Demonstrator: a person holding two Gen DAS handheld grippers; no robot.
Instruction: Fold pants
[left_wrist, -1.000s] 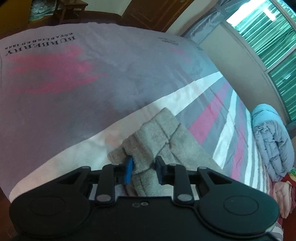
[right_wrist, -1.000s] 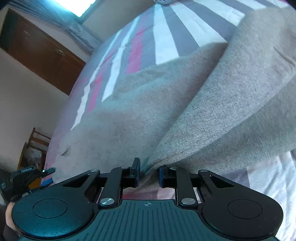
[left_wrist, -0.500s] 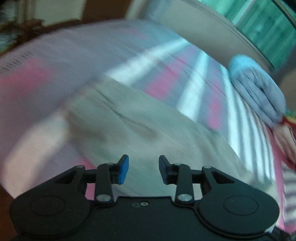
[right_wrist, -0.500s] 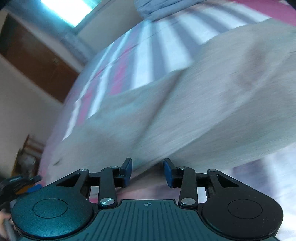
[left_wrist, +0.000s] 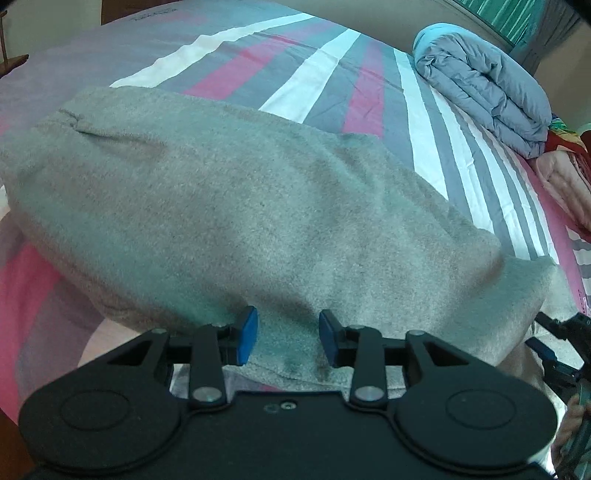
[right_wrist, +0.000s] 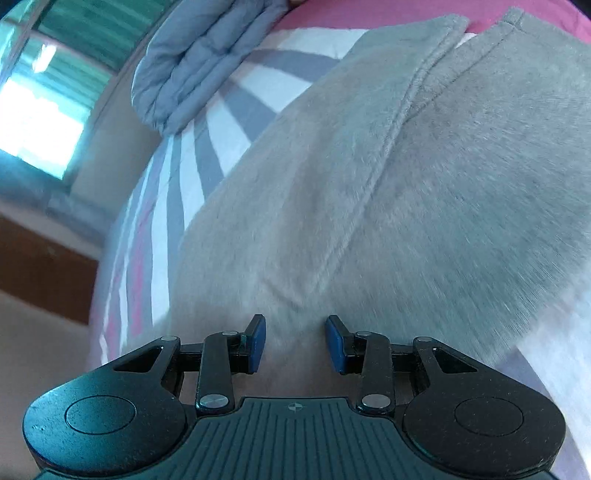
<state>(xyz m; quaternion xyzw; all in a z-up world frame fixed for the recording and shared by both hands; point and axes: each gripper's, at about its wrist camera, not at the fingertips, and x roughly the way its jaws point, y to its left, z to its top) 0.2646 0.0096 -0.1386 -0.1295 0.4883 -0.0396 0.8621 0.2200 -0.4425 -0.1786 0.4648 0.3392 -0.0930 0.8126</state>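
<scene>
Grey fleece pants (left_wrist: 240, 206) lie spread across the striped bed, folded lengthwise. My left gripper (left_wrist: 288, 338) is open and empty, just above the near edge of the pants. In the right wrist view the pants (right_wrist: 424, 192) fill the frame, with a seam running up the middle. My right gripper (right_wrist: 295, 341) is open and empty, close over the fabric. The right gripper also shows at the right edge of the left wrist view (left_wrist: 565, 347).
The bed sheet (left_wrist: 317, 74) has pink, grey and white stripes. A rolled blue-grey duvet (left_wrist: 484, 85) lies at the far right, with a pink blanket (left_wrist: 565, 184) beside it. The duvet (right_wrist: 199, 62), a window (right_wrist: 40, 122) and a brown cabinet (right_wrist: 40, 273) show on the right wrist view.
Both grippers have opened and let go of the pants. The pants now lie flat on the bed, and both cameras have swung toward the duvet end.
</scene>
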